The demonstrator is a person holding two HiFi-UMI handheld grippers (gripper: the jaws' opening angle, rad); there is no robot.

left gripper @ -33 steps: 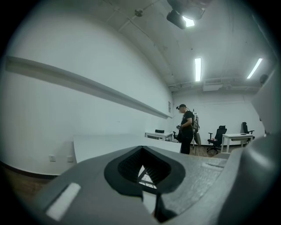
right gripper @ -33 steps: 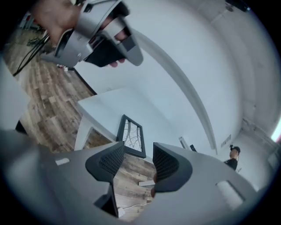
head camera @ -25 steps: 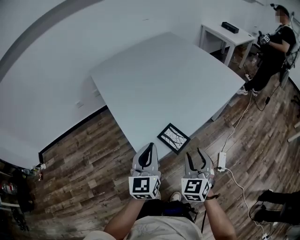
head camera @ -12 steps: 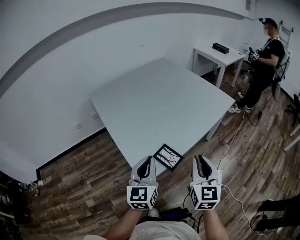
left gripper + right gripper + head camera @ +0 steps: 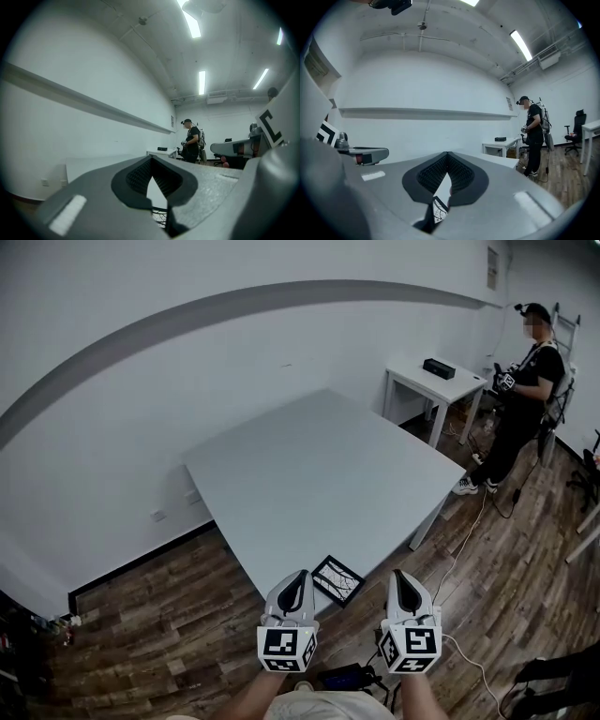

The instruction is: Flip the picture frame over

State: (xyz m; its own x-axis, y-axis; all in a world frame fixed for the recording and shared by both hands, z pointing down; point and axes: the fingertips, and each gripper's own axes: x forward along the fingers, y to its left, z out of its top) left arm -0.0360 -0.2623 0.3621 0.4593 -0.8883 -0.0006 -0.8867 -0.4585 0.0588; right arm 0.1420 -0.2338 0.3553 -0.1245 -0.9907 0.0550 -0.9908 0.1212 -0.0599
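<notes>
1. we hold both grippers low in front of us, side by side, at the near edge of the large pale grey square table (image 5: pixel 328 465).
2. the left gripper (image 5: pixel 298 579) has its jaws pressed together at the tips and nothing is caught between them.
3. the right gripper (image 5: pixel 403 579) is the same, with its tips meeting and no object in its hold.
4. the flat black rectangular picture frame (image 5: pixel 337 579) lies on the table by the near corner, turned diagonally, with a pale picture of dark branching lines facing up.
5. in the head view the picture frame sits between the two grippers and just ahead of them, and neither one touches it.
6. apart from the picture frame, the table top is plain and matte.
7. the dark wood-plank floor (image 5: pixel 141 634) runs all round the table, and a thin white cable (image 5: pixel 469 652) trails across it to our right.
8. behind the table stands the plain white wall (image 5: pixel 112 456), crossed by a long grey horizontal band (image 5: pixel 187 320).
9. a small white rectangular desk (image 5: pixel 433 382) stands against that wall, well apart from the table, with a small black oblong box (image 5: pixel 438 367) on top.
10. a person in dark clothes and a cap (image 5: pixel 523 395) stands beside that desk, holding something dark in both hands.
11. the left gripper view shows long white strip lights (image 5: pixel 201 82) on the ceiling.
</notes>
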